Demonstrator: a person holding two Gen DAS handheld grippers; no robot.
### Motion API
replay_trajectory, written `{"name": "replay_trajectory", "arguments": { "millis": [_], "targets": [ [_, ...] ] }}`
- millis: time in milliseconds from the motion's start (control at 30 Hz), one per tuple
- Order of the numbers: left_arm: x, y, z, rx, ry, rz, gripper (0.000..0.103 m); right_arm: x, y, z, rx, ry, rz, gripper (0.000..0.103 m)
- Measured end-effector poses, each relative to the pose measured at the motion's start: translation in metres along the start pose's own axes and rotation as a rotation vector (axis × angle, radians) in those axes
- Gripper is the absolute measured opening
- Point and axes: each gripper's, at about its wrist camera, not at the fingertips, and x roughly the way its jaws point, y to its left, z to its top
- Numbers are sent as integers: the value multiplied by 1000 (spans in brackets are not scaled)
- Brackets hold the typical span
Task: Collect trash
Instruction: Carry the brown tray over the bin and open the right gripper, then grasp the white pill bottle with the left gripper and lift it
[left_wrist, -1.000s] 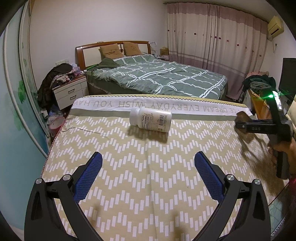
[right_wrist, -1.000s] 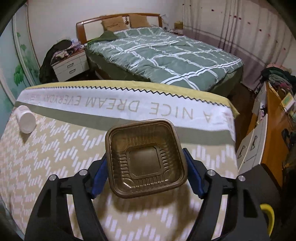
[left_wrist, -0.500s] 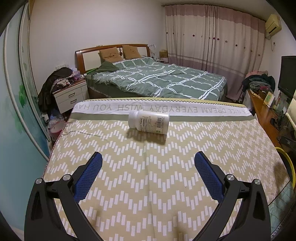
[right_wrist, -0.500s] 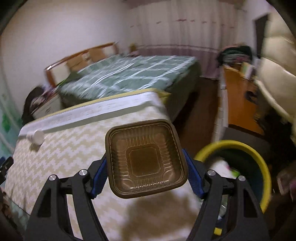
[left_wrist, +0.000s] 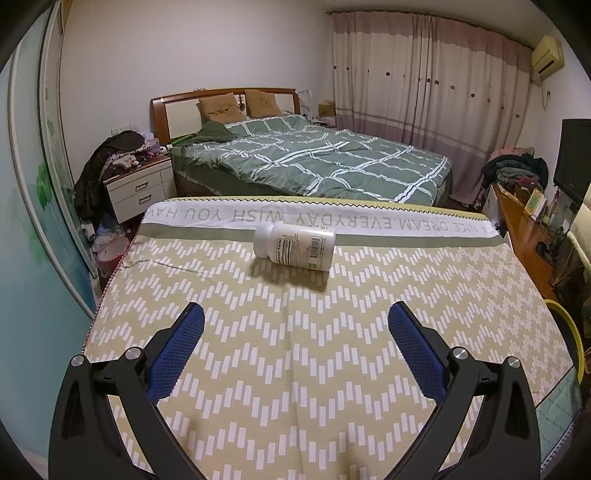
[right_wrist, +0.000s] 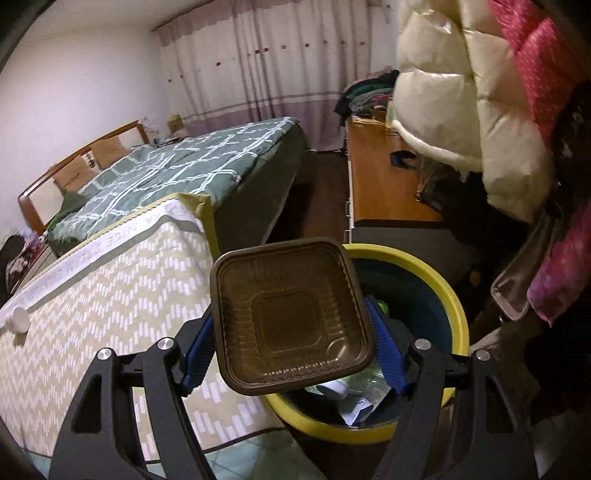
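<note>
Swinging off the patterned tablecloth (right_wrist: 92, 325), the right gripper (right_wrist: 291, 347) is now clamping a ribbed brown plastic tray (right_wrist: 291, 317) over the yellow-rimmed trash bin (right_wrist: 436, 280); the left gripper (left_wrist: 295, 332) is gaping empty.

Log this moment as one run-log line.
right gripper: shut on brown plastic tray, over yellow-rimmed bin | left gripper: open, empty | white pill bottle: lying on table

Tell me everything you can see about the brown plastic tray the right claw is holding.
The brown plastic tray is square with rounded corners, translucent, thin and glossy, with ribbed walls and a raised square panel in its floor. It looks empty. It faces the camera, slightly tilted, clamped at two opposite sides by the right claw with its blue pads. It hangs above the rim of the yellow bin, beside the patterned table.
</note>
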Motion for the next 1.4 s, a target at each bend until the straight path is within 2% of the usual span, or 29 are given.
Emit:
{"name": "replay_trajectory", "arguments": {
  "millis": [167,267,367,600,800,967,1167,1400],
  "targets": [
    [-4,-9,1,27,5,-4,98,9,-9,0,57,40,-23,72],
    [-11,-15,3,48,2,-13,98,12,-12,0,84,51,-46,83],
    [-18,-21,6,70,-3,-27,98,9,-13,-2,89,42,-52,88],
    [-23,-29,11,126,8,-27,98,4,-10,-2,79,17,-47,89],
    [5,-23,21,160,84,-36,98,2,-7,-2,67,7,-40,89],
    [47,-11,32,142,162,-60,98,3,-8,-2,67,10,-32,90],
    [81,-13,47,174,166,-44,98,4,-8,-2,60,12,-31,90],
    [122,-7,64,165,212,-25,98,4,-5,-2,52,14,-29,90]
  ]
}}
